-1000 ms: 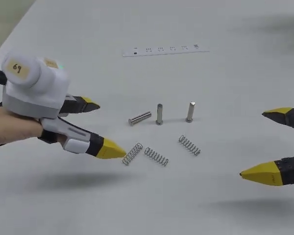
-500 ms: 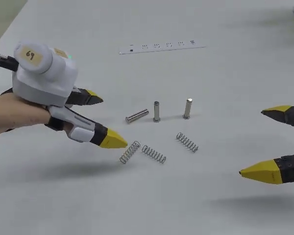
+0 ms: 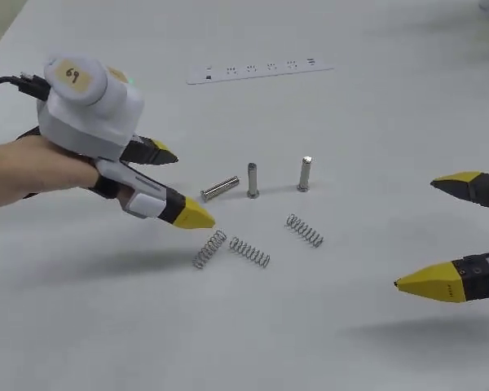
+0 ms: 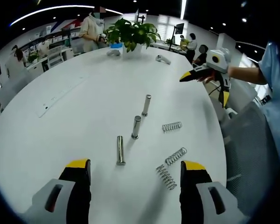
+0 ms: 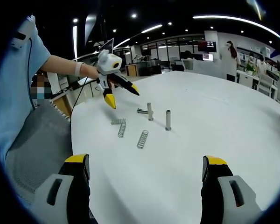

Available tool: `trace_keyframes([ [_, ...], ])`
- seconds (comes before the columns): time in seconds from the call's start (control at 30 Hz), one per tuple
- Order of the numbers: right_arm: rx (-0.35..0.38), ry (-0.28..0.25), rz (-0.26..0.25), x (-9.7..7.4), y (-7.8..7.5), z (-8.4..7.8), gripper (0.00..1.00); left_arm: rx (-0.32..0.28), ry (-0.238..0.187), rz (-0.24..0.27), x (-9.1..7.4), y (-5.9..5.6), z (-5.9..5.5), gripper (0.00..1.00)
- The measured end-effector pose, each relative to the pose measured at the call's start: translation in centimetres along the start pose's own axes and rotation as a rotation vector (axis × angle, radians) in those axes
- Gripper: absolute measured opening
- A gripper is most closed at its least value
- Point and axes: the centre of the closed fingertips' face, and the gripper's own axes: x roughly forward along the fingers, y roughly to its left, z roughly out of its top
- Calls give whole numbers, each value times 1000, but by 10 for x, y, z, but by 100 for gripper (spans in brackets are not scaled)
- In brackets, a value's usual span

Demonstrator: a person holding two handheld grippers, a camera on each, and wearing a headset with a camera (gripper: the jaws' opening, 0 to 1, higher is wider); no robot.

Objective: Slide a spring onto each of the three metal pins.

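Observation:
Three metal pins rest on the white table: one lying flat (image 3: 220, 188) and two upright (image 3: 253, 180) (image 3: 305, 173). In front of them lie three loose springs (image 3: 209, 248) (image 3: 249, 252) (image 3: 305, 230). My left gripper (image 3: 182, 186) hovers open just left of the lying pin, its lower tip above the left spring. From its own view, the left gripper (image 4: 135, 168) frames the lying pin (image 4: 120, 150) between its jaws. My right gripper (image 3: 417, 232) hangs open far to the right, holding nothing; its own view (image 5: 144, 163) looks at the springs (image 5: 142, 138) from a distance.
A white power strip (image 3: 259, 70) lies at the back of the table. A potted plant (image 4: 130, 35) stands at the table's far end. A grey mesh chair (image 5: 37, 154) sits beside the table edge. People stand in the background.
My left gripper has moved away from the left spring, farther back and right, closer to the lying pin. The right gripper has stayed put. The head camera shifted slightly.

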Motion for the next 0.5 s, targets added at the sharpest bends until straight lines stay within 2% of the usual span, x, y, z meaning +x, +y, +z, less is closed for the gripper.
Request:
trace_keyframes([
  [0.17,5,1,-1,0,0,-2,100,0,8,-6,6,2,2,74],
  [0.5,14,1,3,1,0,-4,100,-4,22,-5,14,8,3,61],
])
